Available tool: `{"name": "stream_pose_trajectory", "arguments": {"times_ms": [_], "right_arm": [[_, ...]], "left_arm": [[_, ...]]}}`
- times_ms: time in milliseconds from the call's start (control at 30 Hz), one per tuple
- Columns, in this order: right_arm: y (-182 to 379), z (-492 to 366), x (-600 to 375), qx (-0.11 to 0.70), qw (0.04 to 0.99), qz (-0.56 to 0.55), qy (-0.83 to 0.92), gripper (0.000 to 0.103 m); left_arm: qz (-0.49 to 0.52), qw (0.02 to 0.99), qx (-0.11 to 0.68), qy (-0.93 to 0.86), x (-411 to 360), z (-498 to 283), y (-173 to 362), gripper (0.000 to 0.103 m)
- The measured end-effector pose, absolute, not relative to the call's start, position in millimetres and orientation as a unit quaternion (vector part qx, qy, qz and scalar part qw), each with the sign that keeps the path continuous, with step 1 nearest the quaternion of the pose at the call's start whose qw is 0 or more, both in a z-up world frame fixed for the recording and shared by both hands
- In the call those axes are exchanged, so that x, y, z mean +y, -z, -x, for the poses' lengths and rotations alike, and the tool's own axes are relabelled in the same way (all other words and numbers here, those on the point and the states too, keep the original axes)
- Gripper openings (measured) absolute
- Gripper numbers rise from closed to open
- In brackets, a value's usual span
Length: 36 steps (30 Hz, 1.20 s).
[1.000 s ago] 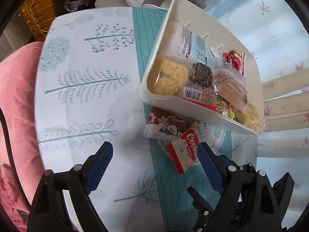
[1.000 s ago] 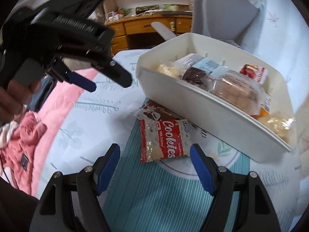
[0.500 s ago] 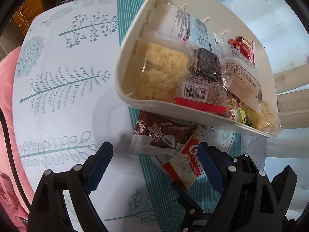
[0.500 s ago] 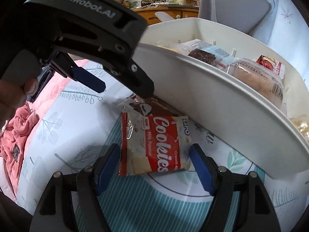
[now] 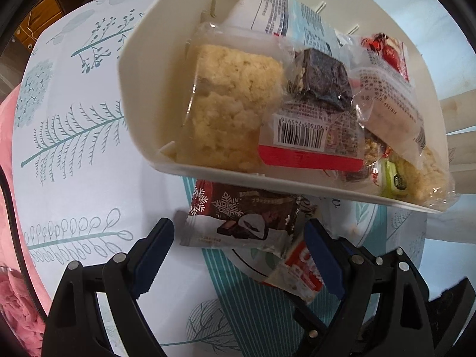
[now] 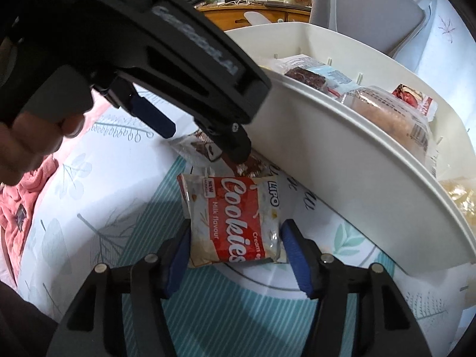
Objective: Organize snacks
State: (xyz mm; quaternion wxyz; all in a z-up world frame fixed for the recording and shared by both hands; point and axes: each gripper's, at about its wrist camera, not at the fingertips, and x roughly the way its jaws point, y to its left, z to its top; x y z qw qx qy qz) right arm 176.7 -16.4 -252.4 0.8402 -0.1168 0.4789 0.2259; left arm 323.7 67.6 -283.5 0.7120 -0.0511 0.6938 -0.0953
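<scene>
Right wrist view: the right gripper (image 6: 235,248) is spread wide, its 2 blue pads flanking the cookies packet (image 6: 235,220) without clamping it. The packet lies flat on the tablecloth (image 6: 98,208), long axis along the fingers, just beside the white bin (image 6: 342,172) wall. The left gripper (image 5: 238,253), also released, straddles the chocolate packet (image 5: 241,220) near the bin's edge.
</scene>
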Motion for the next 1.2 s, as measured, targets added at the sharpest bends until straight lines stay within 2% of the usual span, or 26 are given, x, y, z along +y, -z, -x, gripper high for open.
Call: {"name": "stream_pose_trajectory", "arguments": {"times_ms": [367,467,700,967,1000,1033,1200], "right_arm": [[244.6,-159.9,-33.9,0.525,0.823,0.112,-0.184,0.055],[241.8,-157.2,-39.1,0.54,0.818,0.102,-0.173,0.054],[237.5,-146.9,-41.2,0.57,0.803,0.098,-0.145,0.053],[233.7,-143.9,-42.5,0.596,0.789,0.053,-0.139,0.051],[232.5,-145.0,-43.0,0.597,0.788,0.049,-0.139,0.051],[230.7,-144.9,-42.5,0.599,0.787,0.044,-0.138,0.05],[221.7,-148.3,-45.1,0.604,0.785,0.004,-0.136,0.049]], "left_arm": [[-0.002,0.715,0.695,0.072,28.4,-326.4,299.5,0.088],[-0.012,0.715,0.696,0.063,16.0,-327.0,301.3,0.085],[-0.013,0.721,0.691,0.053,15.1,-321.4,299.5,0.063],[0.055,0.706,0.704,0.058,49.4,-314.2,300.2,0.044],[0.058,0.705,0.705,0.057,52.5,-312.2,300.0,0.037],[0.064,0.704,0.705,0.056,55.9,-309.8,298.7,0.033],[0.073,0.7,0.709,0.044,81.9,-303.0,293.2,0.031]]}}
